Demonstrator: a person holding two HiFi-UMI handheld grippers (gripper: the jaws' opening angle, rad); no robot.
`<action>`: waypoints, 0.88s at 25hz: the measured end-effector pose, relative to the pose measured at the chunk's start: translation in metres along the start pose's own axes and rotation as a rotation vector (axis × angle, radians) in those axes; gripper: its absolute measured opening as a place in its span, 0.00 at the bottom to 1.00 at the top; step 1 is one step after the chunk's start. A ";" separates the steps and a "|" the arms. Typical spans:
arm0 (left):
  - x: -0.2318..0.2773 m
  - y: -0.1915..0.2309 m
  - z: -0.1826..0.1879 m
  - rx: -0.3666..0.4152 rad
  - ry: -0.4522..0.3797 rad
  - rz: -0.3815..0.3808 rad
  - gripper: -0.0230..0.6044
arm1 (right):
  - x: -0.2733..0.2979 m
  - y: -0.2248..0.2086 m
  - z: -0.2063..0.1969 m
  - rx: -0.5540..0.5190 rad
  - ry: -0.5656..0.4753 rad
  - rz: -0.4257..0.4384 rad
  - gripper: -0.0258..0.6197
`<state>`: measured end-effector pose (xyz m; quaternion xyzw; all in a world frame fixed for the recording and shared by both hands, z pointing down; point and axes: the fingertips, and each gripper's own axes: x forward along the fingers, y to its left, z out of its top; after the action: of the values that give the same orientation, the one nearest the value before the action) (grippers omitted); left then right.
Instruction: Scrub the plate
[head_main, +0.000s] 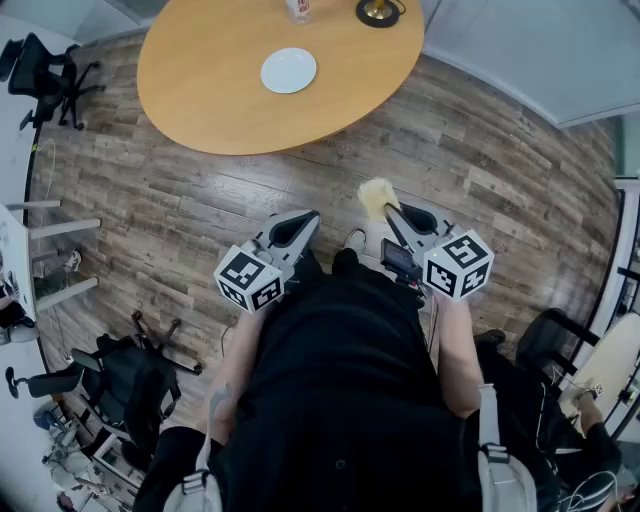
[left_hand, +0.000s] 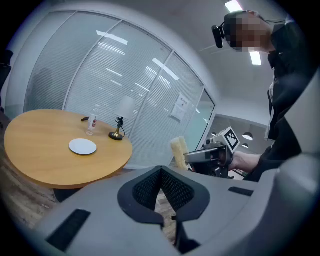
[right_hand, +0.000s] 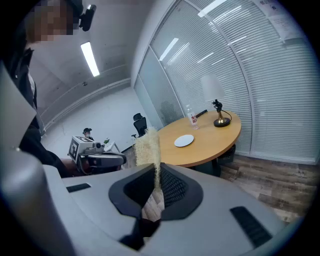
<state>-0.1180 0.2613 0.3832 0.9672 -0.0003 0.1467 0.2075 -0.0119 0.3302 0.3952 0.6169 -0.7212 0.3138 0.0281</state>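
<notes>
The person's black top (head_main: 340, 380) fills the near foreground, with both grippers held out at waist level over the wooden floor (head_main: 480, 170); the plate (head_main: 288, 70), white and bare, lies flat on the round table (head_main: 200, 100), well apart from both tools; beyond it stand a bottle (head_main: 298, 10) and a brass-footed stand (head_main: 378, 12); the right gripper (head_main: 398, 216) is clamped on a yellow sponge (head_main: 377, 197) that stands upright out of its tips; the left gripper (head_main: 300, 222) has its jaws together on nothing. The step in hand is probably the approach; once there, the left jaws should part and pin the rim, since a light plate will likely slide, and the sponge should meet it broad face down.
</notes>
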 end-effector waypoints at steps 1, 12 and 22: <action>-0.001 0.001 -0.001 0.000 -0.001 0.002 0.05 | 0.001 0.000 0.000 -0.001 -0.001 0.002 0.09; -0.001 -0.008 -0.009 -0.020 -0.004 -0.013 0.05 | -0.011 0.005 -0.012 0.038 -0.036 -0.014 0.09; 0.008 -0.025 -0.025 -0.023 0.046 -0.021 0.05 | -0.014 0.004 -0.035 0.090 -0.006 -0.002 0.09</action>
<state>-0.1161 0.2942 0.3969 0.9610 0.0130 0.1668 0.2203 -0.0243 0.3593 0.4159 0.6192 -0.7058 0.3441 -0.0015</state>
